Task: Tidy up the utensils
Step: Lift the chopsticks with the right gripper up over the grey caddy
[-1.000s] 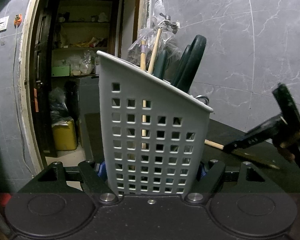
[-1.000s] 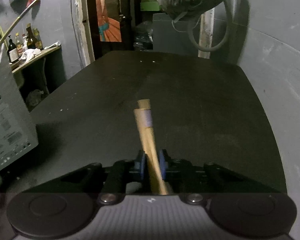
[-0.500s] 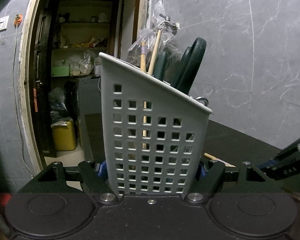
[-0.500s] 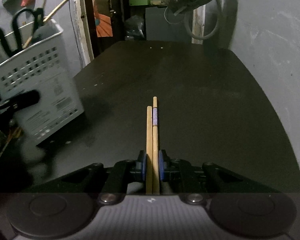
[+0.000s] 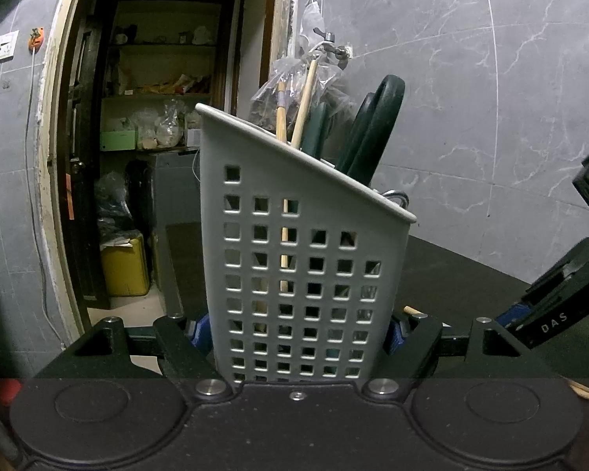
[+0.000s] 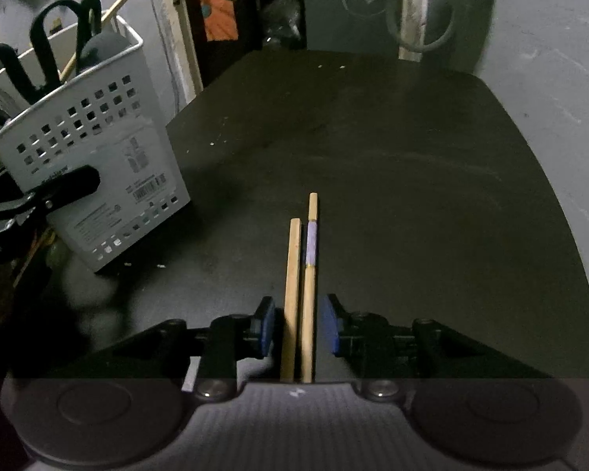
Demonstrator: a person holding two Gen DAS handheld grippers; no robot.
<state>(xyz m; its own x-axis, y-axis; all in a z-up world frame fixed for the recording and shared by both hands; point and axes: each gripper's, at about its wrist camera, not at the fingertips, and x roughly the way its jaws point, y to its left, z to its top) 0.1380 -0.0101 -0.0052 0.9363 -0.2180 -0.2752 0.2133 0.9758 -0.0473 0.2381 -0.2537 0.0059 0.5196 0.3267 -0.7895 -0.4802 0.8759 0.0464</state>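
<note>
A: Right gripper [image 6: 297, 324]: jaws opening, blue pads standing clear on both sides of the pair of light wooden chopsticks [image 6: 300, 274]. No pad contact. Sticks lie side by side between them, tips pointing away, one with a pale purple band.

B: On the table?

A: Over the black matte tabletop [image 6: 392, 165]; can't tell if they're resting on it.

B: Left gripper [image 5: 294, 331]?

A: Clamped on the base of the grey perforated plastic utensil caddy [image 5: 294, 274], pads pressed to both side walls. Caddy upright on the table, left of the chopsticks.

B: Contents?

A: Two more wooden sticks [image 5: 294, 117], dark green looped handles [image 5: 377, 129], something metal at the low edge. Behind it, grey marble-pattern wall [image 5: 471, 98].
</note>
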